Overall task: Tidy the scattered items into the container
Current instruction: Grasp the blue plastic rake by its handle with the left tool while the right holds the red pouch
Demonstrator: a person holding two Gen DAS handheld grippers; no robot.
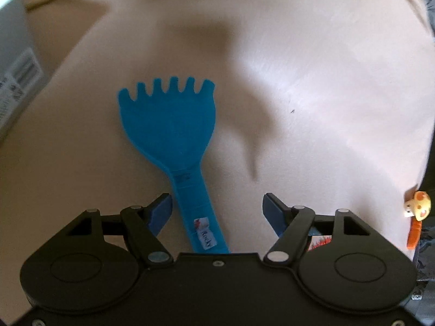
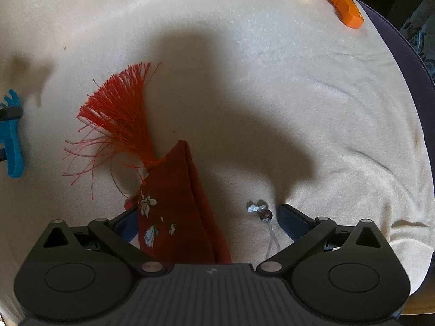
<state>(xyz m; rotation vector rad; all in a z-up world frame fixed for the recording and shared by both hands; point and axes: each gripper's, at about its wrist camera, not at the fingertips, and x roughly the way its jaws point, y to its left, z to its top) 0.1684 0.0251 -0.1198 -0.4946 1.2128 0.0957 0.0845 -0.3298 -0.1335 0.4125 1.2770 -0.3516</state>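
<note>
Nearest in the left wrist view, the left gripper (image 1: pixel 217 212) stands with its jaws parted and not pressing on anything; the handle of the blue toy rake (image 1: pixel 174 130) lies between them, close beside the left pad but with a gap on the right, resting flat on the pale cloth (image 1: pixel 312 87). The rake's toothed head points away from the camera; a small white sticker sits low on its handle. Farther left, a grey-white container (image 1: pixel 16 62) with a printed label stands at the edge of view; at the far right edge sit a yellow mushroom toy (image 1: pixel 420 205) and an orange plastic piece (image 1: pixel 413 235) — both near the cloth's border.

In the right wrist view, the right gripper (image 2: pixel 206 217) is spread wide; a red embroidered pouch (image 2: pixel 176 198) lies between its fingers, against the left one, though whether that pad presses on it I cannot tell; the right finger is clear of it. A small beaded charm (image 2: pixel 261 212) lies just inside the right finger. Beyond, the pouch's red tassel (image 2: pixel 122 116) fans outward.
</note>
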